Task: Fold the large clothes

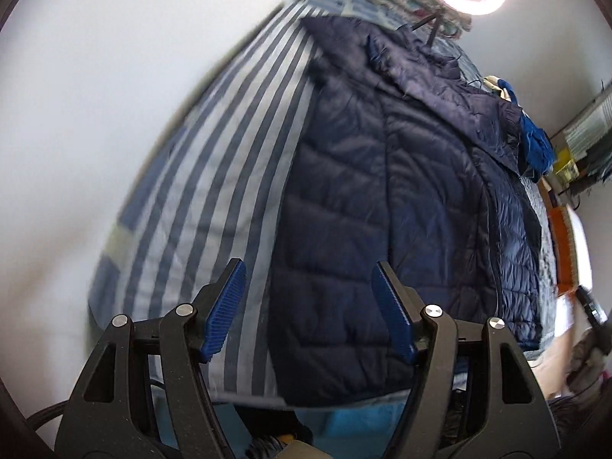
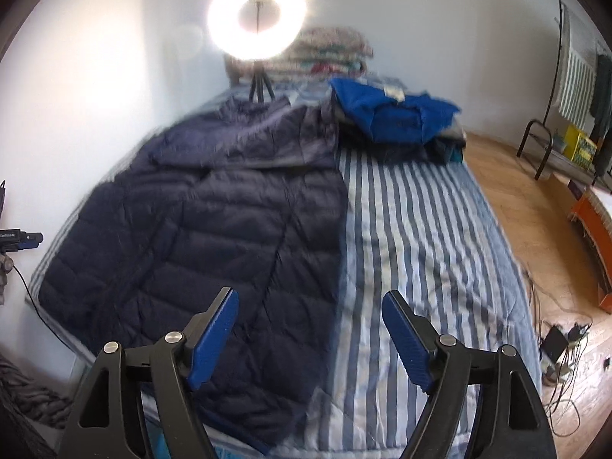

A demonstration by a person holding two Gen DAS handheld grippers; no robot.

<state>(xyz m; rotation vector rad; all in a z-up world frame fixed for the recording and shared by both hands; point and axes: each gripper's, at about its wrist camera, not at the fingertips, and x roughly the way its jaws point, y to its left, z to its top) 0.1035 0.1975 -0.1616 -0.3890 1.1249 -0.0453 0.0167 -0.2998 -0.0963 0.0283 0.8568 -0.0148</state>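
I hold two black claws with ribbed blue pads over a bed covered in a blue-and-white striped sheet (image 2: 420,229). My left claw (image 1: 309,308) has its jaws apart with nothing between them; it hangs above the hem end of a dark navy quilted puffer jacket (image 1: 382,199). My right claw (image 2: 310,334) is also spread wide and empty, poised over the jacket's near edge where it meets the bare sheet. The jacket lies flat along the wall side of the bed, and it looks narrowed lengthwise, with one straight edge down the middle of the bed and a panel lying across its upper part. I judge the side folds done and the end-to-end fold left. Beyond it sits a pile of bright blue clothes (image 2: 397,114), seemingly folded, near a glowing ring light (image 2: 256,19).
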